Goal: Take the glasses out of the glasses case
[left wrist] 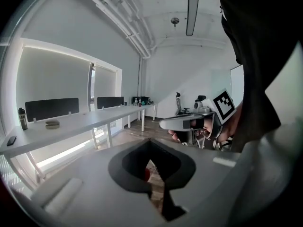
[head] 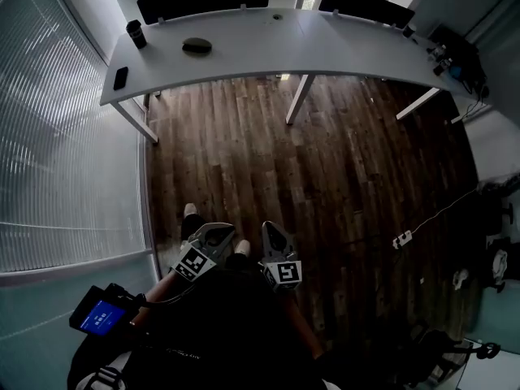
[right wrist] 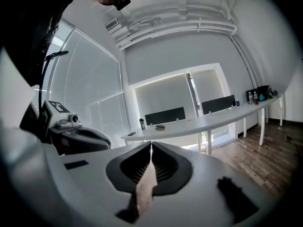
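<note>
Two empty claws, left claw (head: 216, 234) and right claw (head: 272, 234), both clamped shut, well short of glasses case (head: 197, 46): lying crosswise on far surface (head: 325, 47), ahead-left, nearer left claw.

The glasses case (head: 197, 46) is a dark, flattened oval that looks shut. It lies flat on the white bench (head: 325, 47), toward the bench's left end in the head view, far across the room.
</note>
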The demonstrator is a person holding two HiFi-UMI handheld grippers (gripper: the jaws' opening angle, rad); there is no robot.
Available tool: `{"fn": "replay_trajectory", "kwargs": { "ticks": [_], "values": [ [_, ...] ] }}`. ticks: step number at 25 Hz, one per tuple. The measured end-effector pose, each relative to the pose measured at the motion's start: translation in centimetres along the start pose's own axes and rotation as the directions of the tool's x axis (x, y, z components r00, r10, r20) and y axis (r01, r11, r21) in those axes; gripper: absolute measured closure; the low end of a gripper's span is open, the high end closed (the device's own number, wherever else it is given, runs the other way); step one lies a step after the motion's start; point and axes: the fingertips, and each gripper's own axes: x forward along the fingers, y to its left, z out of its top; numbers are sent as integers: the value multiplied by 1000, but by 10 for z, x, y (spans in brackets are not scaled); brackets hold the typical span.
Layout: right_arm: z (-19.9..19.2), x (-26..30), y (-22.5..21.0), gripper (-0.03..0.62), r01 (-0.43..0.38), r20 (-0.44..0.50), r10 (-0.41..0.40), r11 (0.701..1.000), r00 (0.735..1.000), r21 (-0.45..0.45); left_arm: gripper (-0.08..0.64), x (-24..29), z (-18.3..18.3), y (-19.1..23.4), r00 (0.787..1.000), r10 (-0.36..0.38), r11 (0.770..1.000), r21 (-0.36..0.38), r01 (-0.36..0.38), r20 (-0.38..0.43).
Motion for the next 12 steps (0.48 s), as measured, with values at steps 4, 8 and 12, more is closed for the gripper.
{"fn": "replay_trajectory", "kwargs": {
  "ticks": [4,8,12],
  "values": [
    [9,14,0,584,-11,6,12,999,1000,-41,552,8,-2,20,1000,20,1000,-21,-19,21],
    [23,31,-1,584,-2,16,3,997,1000,-71,552,19,-3,47,998,58,993,-100,-54,35],
    [33,44,1,584,-10,-2,10,994,1000,-113,552,30,2,61,997,38,993,-116,-30,66]
  ]
}}
